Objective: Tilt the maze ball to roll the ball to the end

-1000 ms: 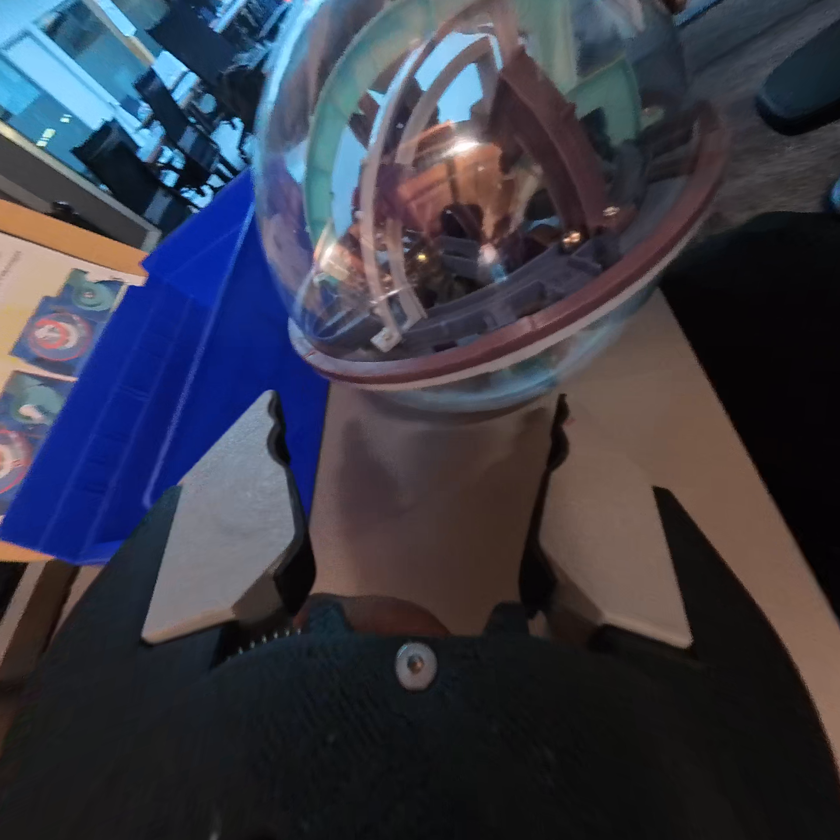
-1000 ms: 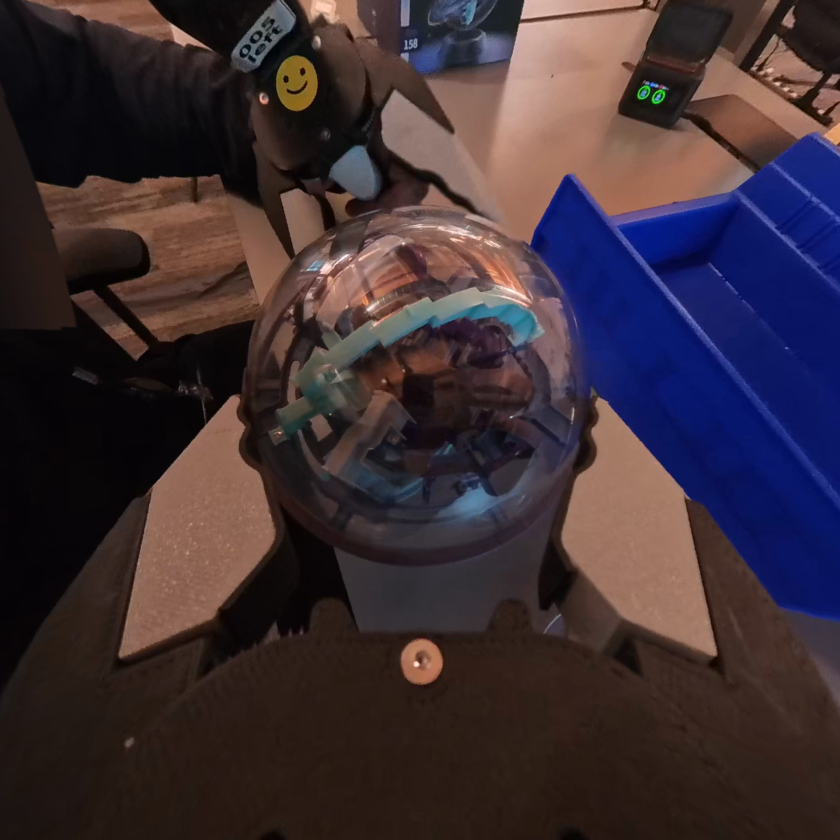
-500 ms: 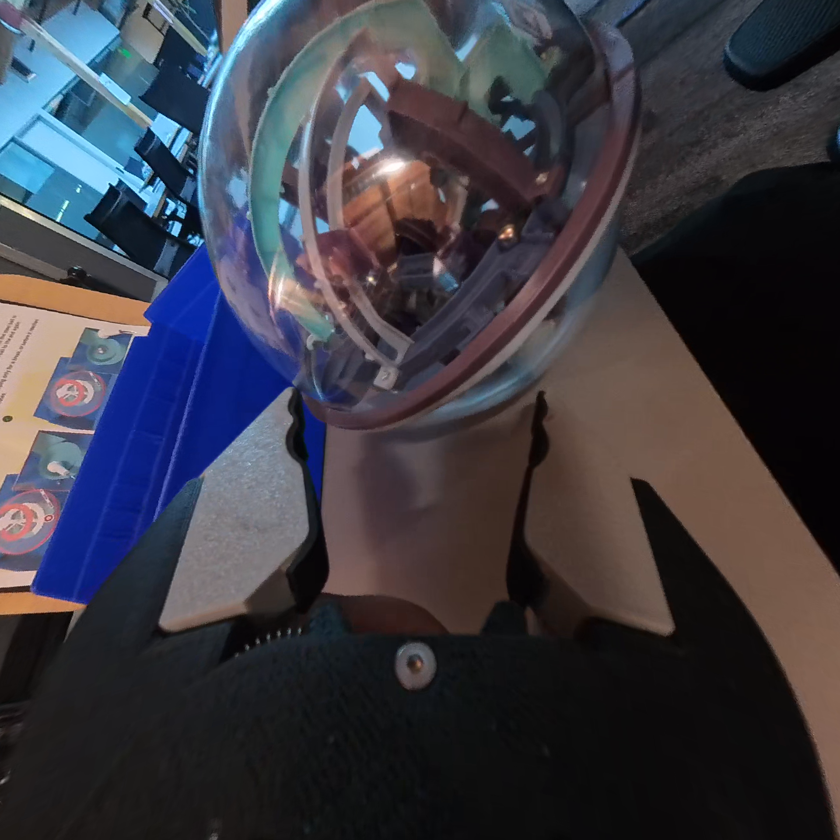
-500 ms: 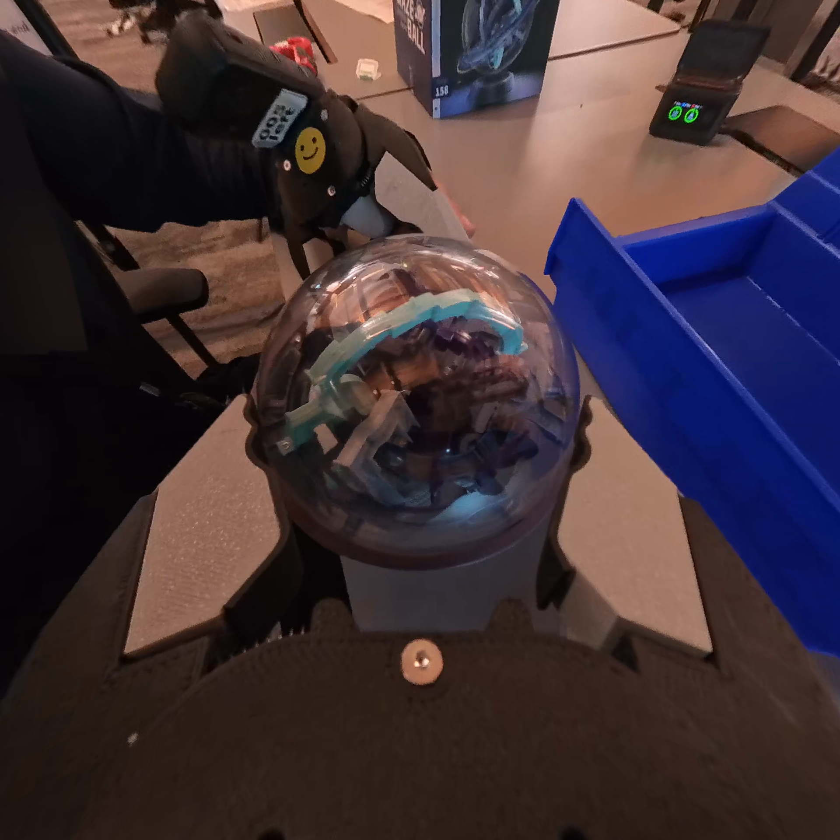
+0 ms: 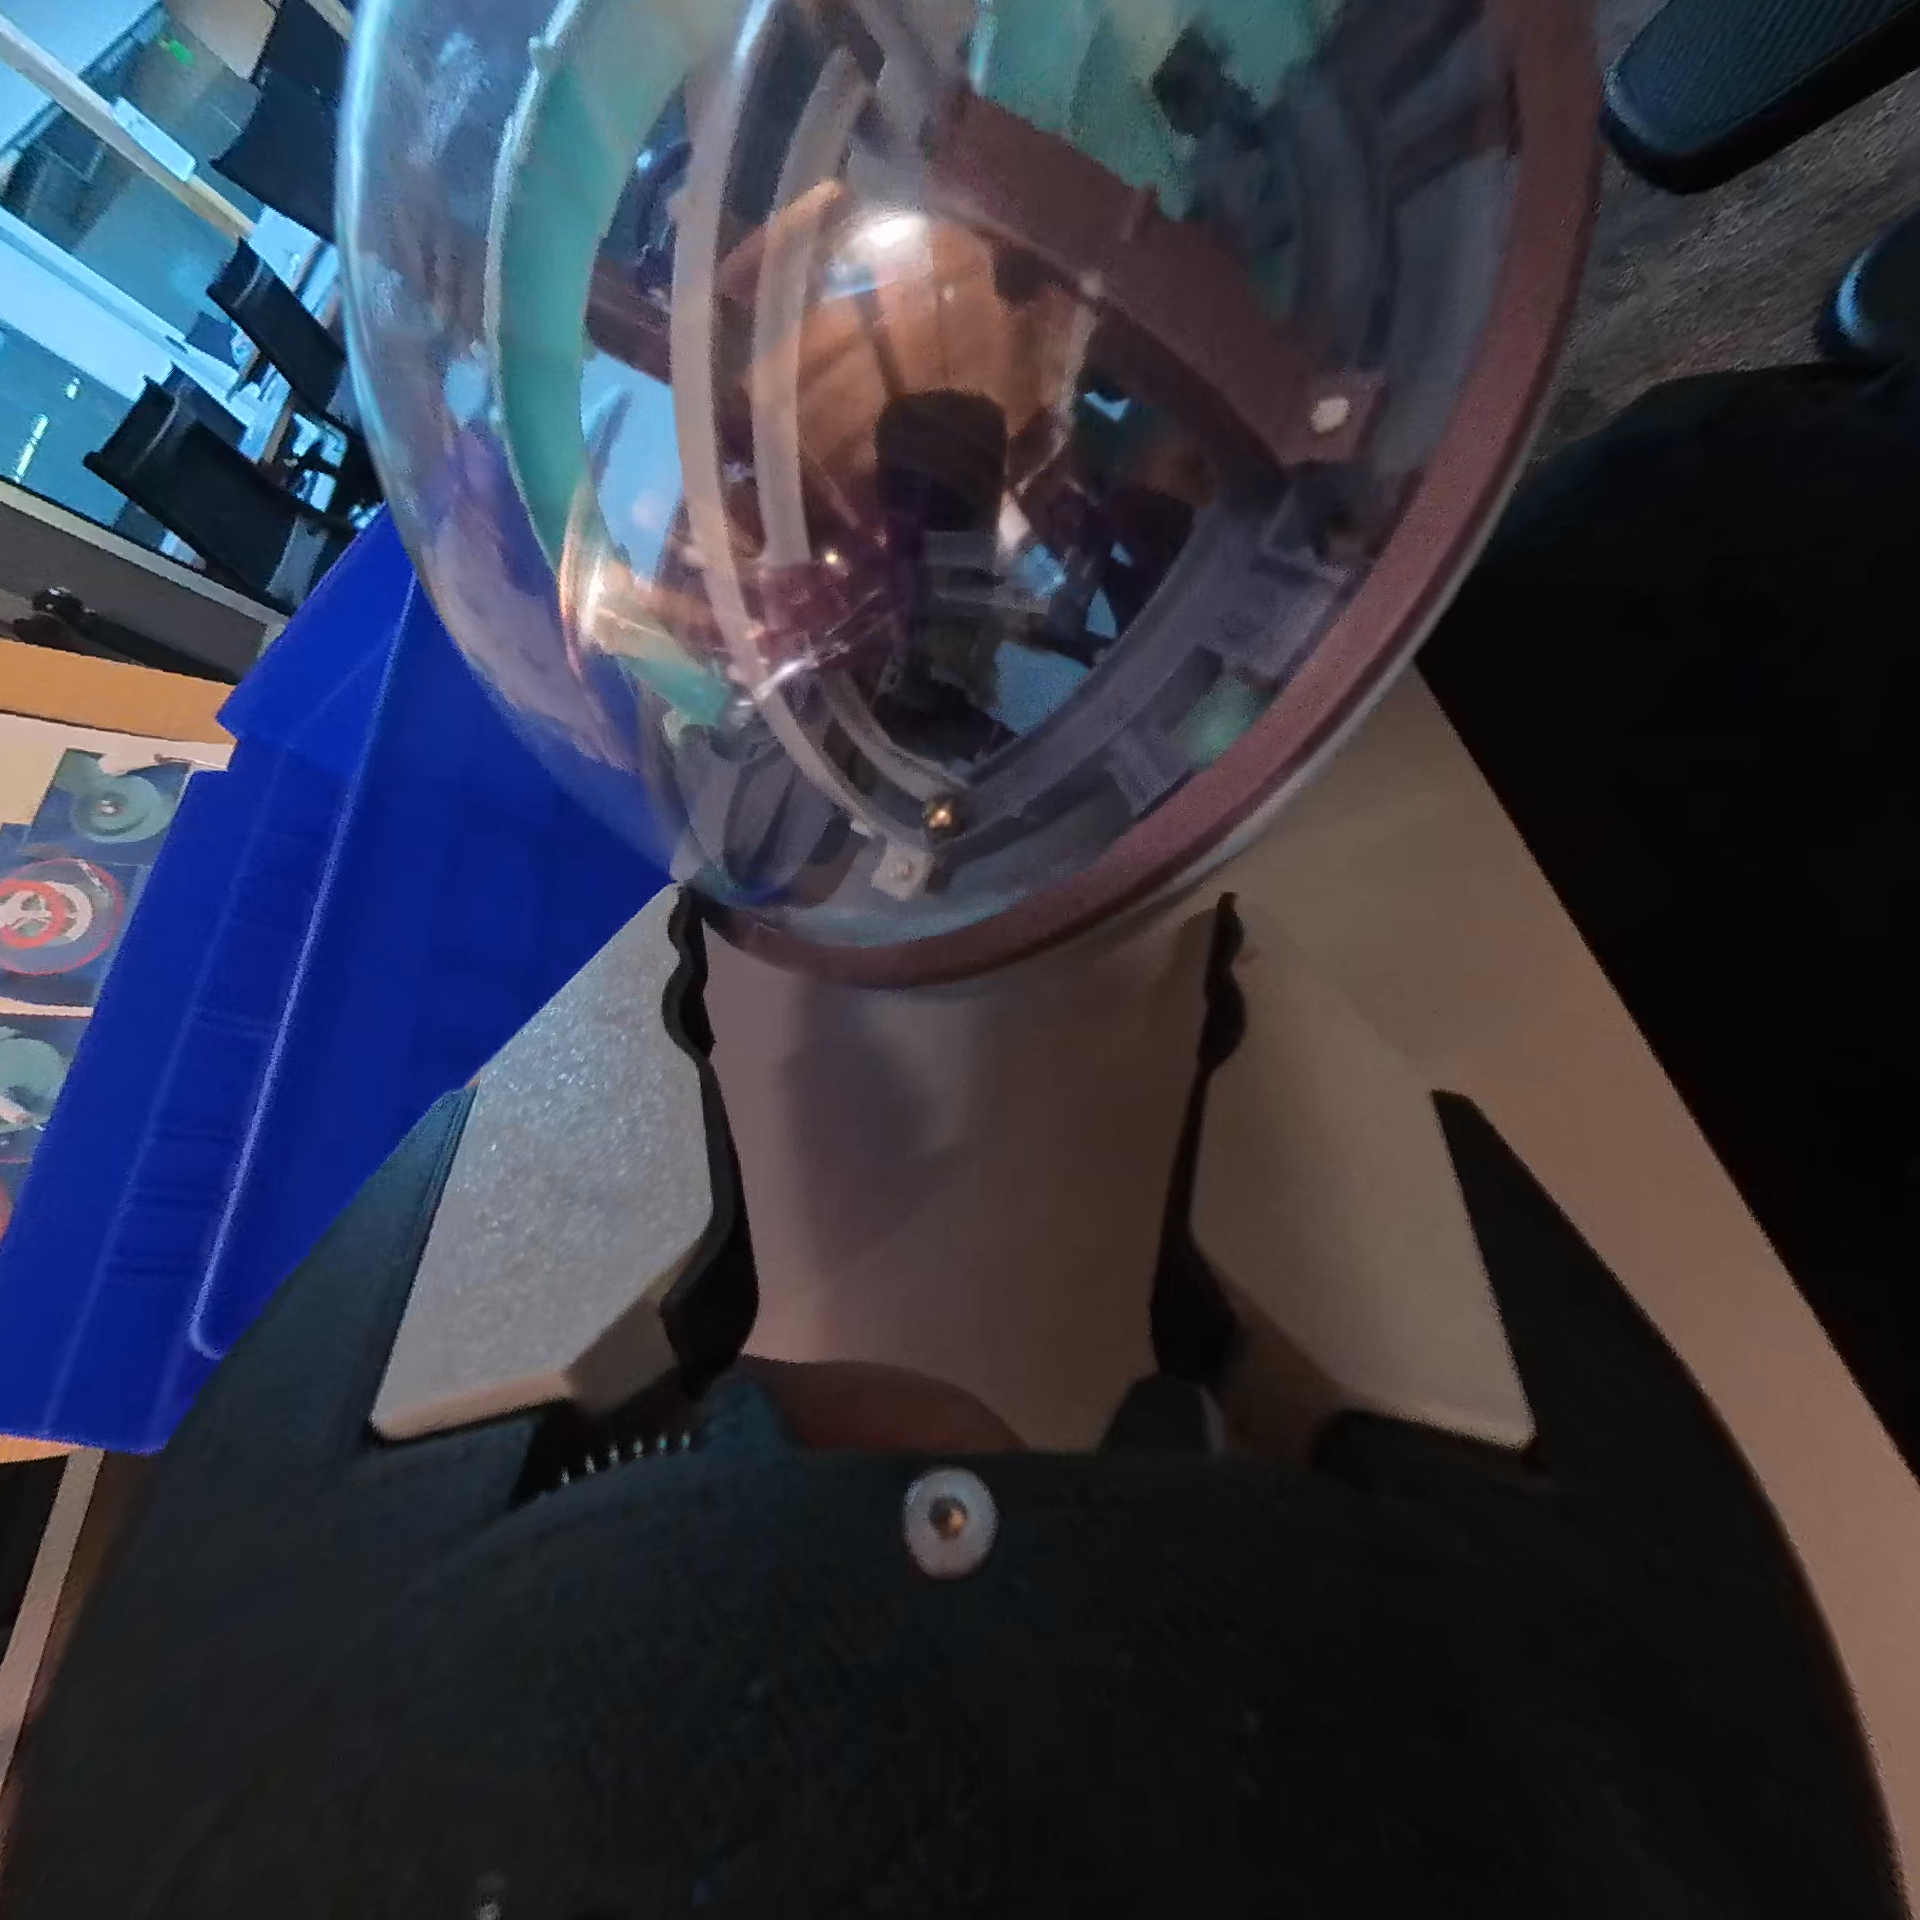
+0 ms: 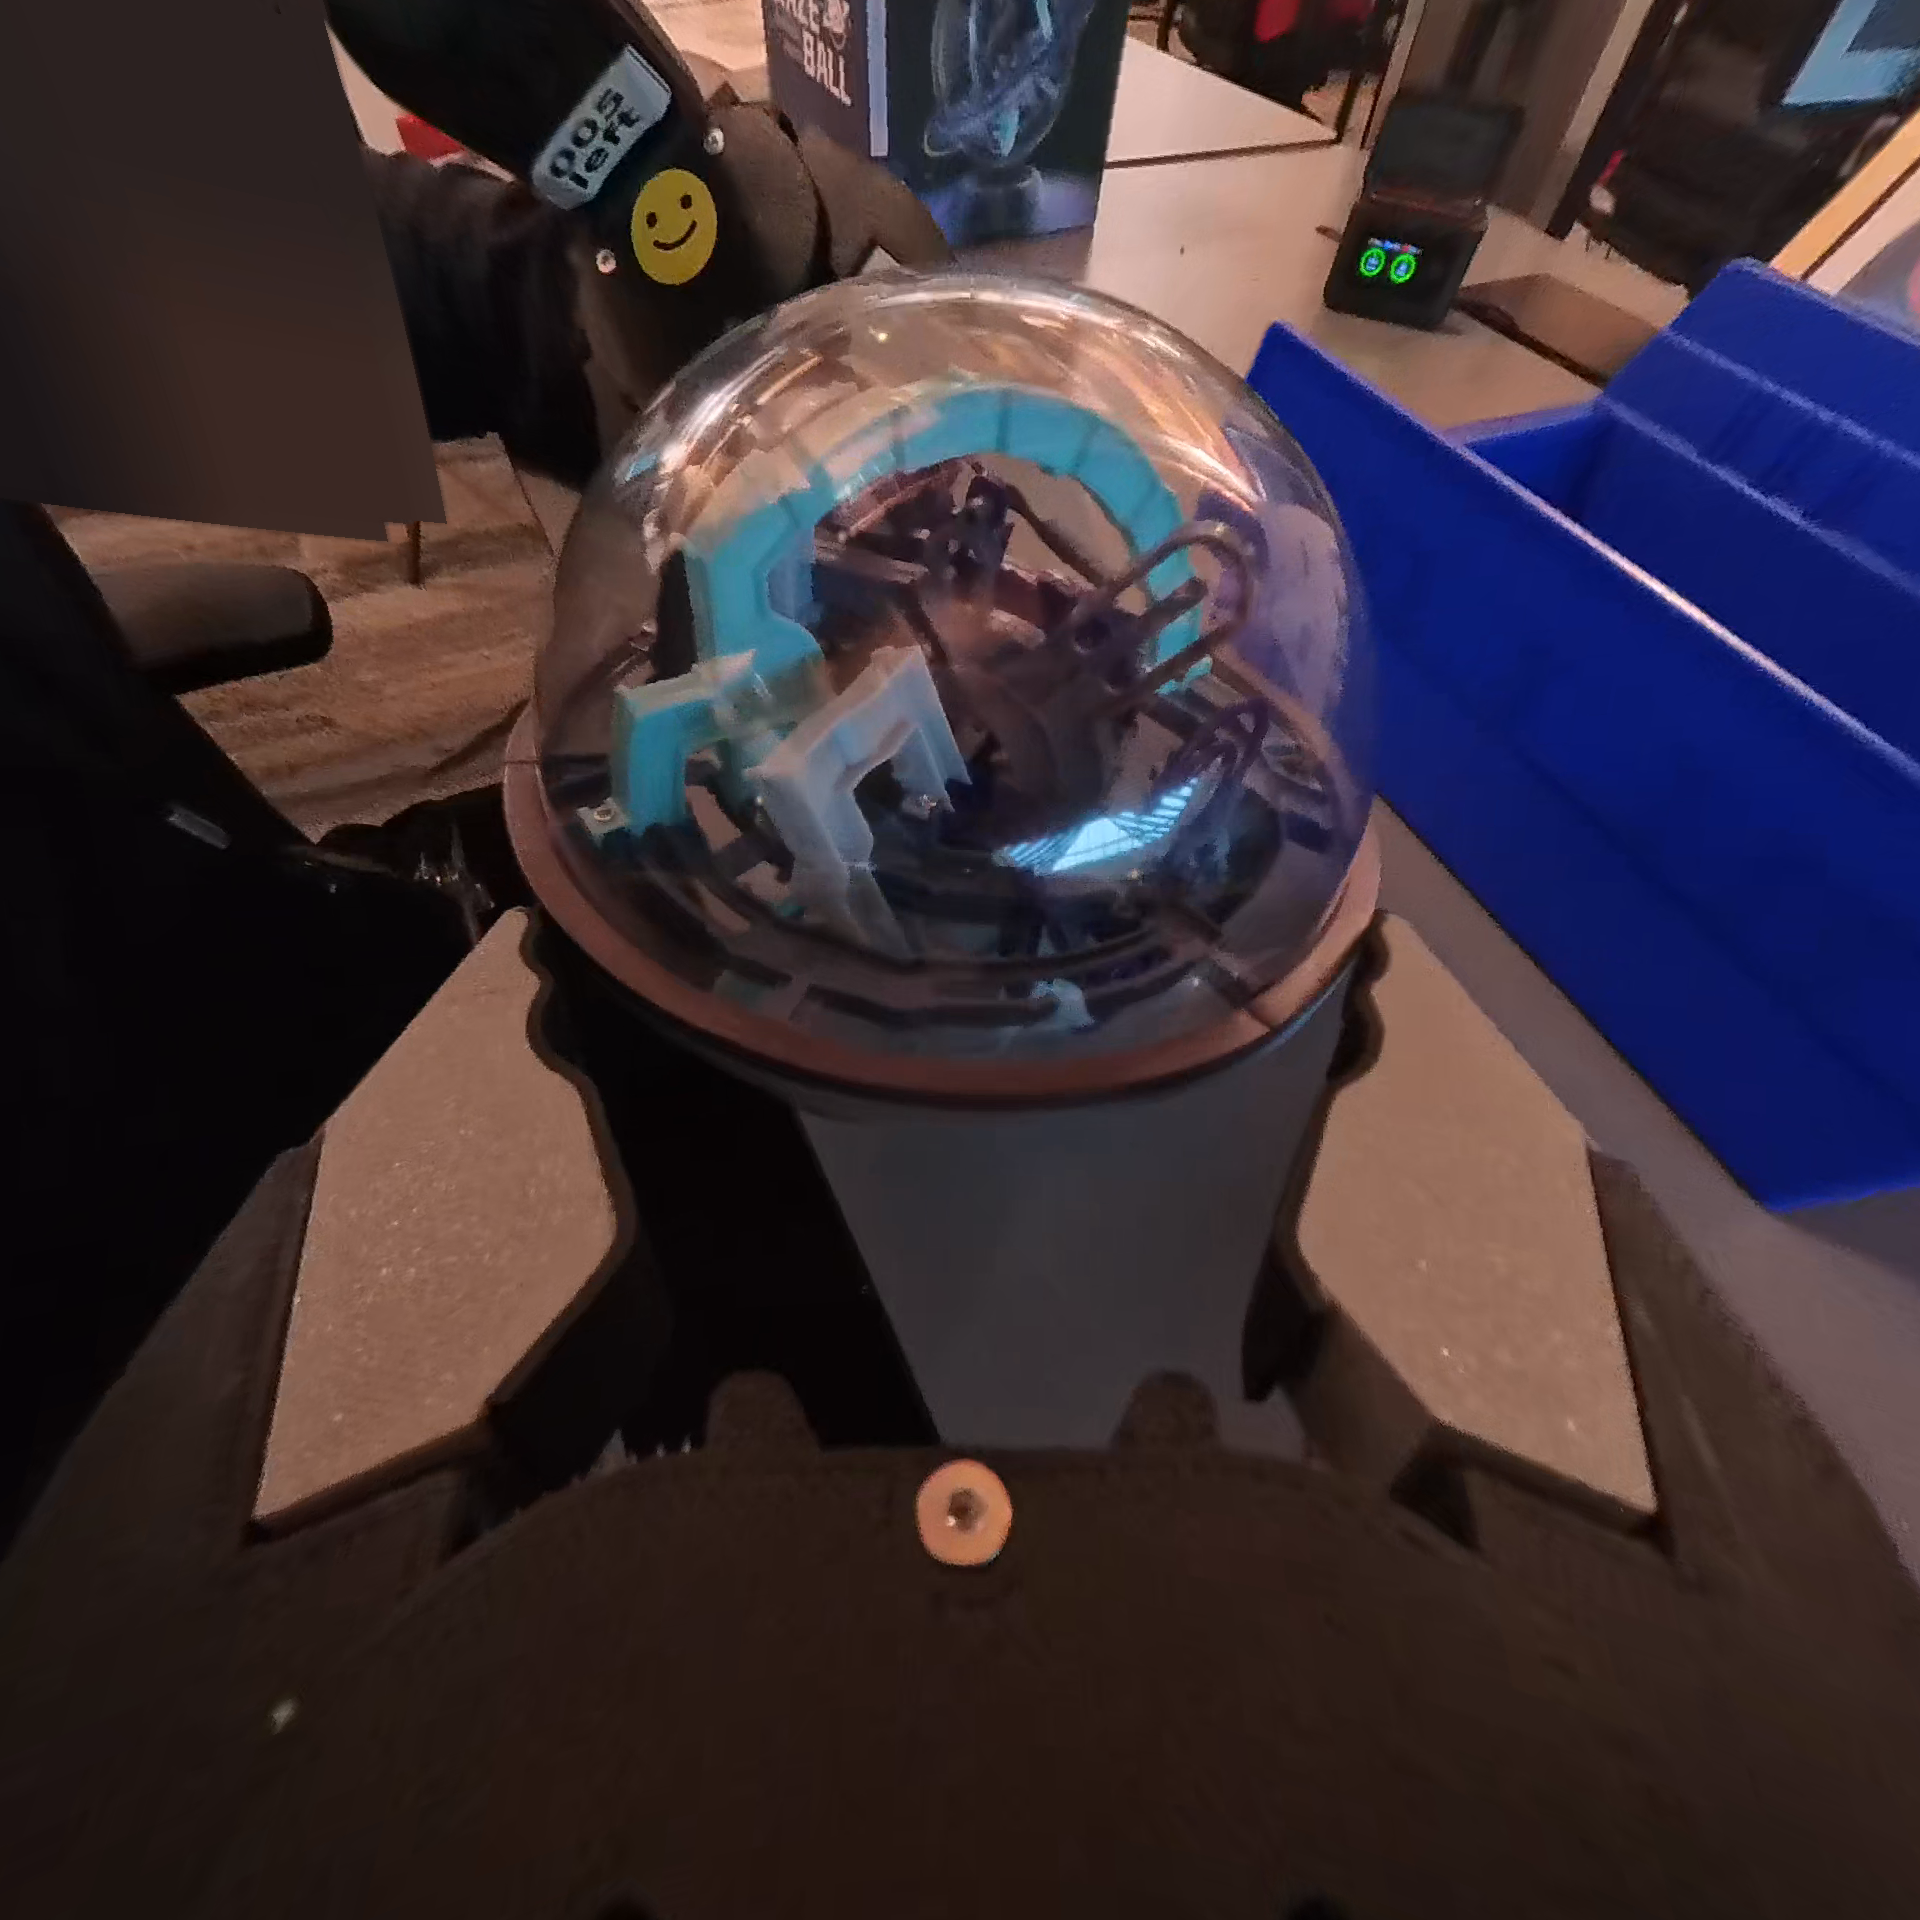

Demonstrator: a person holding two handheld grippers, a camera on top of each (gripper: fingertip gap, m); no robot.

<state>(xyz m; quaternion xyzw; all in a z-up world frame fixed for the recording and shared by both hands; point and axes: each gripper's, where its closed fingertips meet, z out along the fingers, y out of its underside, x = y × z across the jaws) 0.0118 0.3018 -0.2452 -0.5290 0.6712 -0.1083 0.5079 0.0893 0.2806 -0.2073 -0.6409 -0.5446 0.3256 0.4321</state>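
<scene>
The maze ball (image 5: 935, 468) is a clear sphere with teal, white and brown tracks inside and a brown rim band. It is held up between both grippers. In the left wrist view it fills the top, with the rim steeply tilted. My left gripper (image 5: 951, 925) has its fingertips against the ball's lower edge. In the right wrist view the ball (image 6: 935, 675) sits dome up, and my right gripper (image 6: 951, 935) is closed on it just under the rim. The left gripper's black body (image 6: 748, 177) shows behind the ball. A small metallic bead (image 5: 940, 812) sits low on a track.
A blue plastic bin (image 6: 1610, 727) stands close on the right of the ball; it also shows in the left wrist view (image 5: 312, 987). The pale table (image 5: 1403, 1039) lies below. A dark product box (image 6: 935, 104) and a small black device with green lights (image 6: 1403, 249) stand farther back.
The ball has tilted: its rim turned from near level to steep in the left view, and it now shows more of its rim in the right view. The ball sits closer to the left camera.
</scene>
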